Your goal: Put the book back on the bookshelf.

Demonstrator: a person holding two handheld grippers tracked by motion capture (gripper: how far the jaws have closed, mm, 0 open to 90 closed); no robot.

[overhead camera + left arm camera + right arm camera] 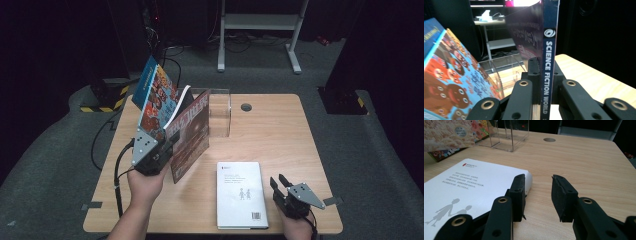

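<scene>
**Magazine lifted by its spine beside the clear stand**

The left claw (167, 142) is clamped tight on a magazine (192, 132), its jaws pinching the spine, which reads "SCIENCE FICTION WORLD" in the left gripper view (548, 70). Gripping at the spine keeps the pages together, so the magazine stands nearly upright above the table (280, 130) instead of flopping open. It hangs over the left part of the table, just in front of a clear plastic stand (220, 112) at the back. A colourful picture book (157, 97) leans tilted at the stand's left side, just beside the held magazine; I cannot tell whether the two touch. Holding the magazine on edge suits slotting it into the stand next to that book, which looks like the step in hand.

The right claw (280, 186) rests low at the near right of the table with its jaws partly open and nothing between them. It sits just beside the right edge of a white book (240, 192) lying flat, face up; in the right gripper view one jaw lies close against the book's corner (525, 176), probably waiting to pick it up next.
</scene>
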